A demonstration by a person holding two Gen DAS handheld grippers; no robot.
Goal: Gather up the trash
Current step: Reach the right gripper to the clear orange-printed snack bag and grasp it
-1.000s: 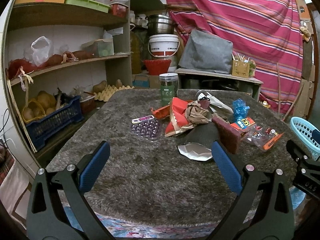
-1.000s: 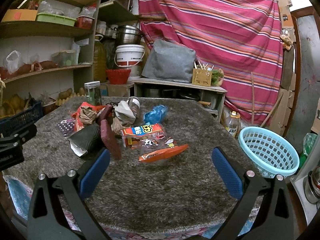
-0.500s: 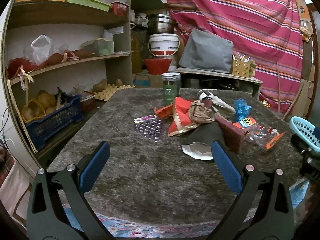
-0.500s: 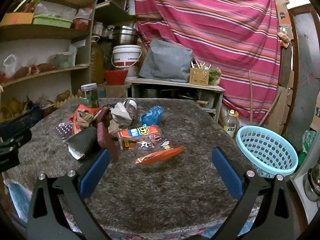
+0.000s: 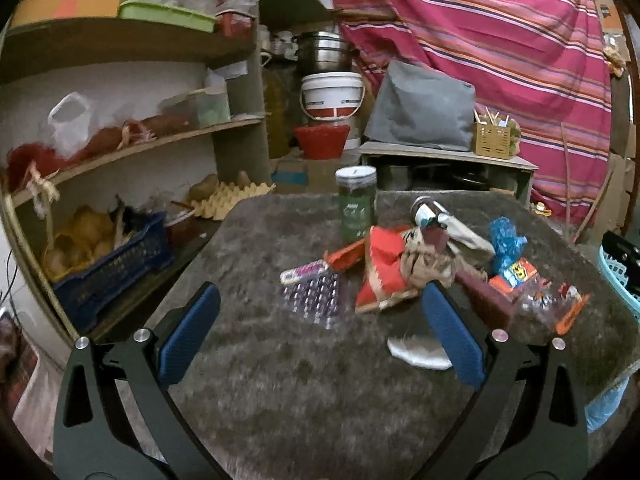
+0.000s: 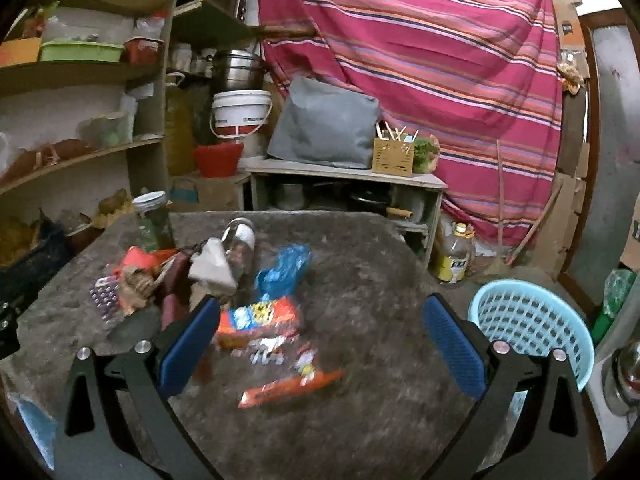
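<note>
While both frames are smeared by motion, the bench [image 5: 256, 380] under its shaggy grey cover reads clearly, with the trash heaped near its middle. Beside the bench's right edge stands the pale blue basket [image 6: 532, 320], empty as far as can be seen. Compared with a second ago, the pile sits lower and closer in both views, and the basket looms larger in the right wrist view. On the bench, the red wrapper [image 5: 382, 272] lies at the heap's left, the purple blister pack [image 5: 314, 300] just left of it, and the green jar [image 5: 356, 208] stands upright behind. The orange snack packet [image 6: 256, 320] lies between heap and basket; its print is too blurred to read, as is the jar's label. Nearer the bench's front edge lies the orange-edged clear packet [image 6: 292, 386]. The left gripper [image 5: 320, 340] and right gripper [image 6: 320, 340] each hover over the bench, jaws spread wide, holding nothing.
</note>
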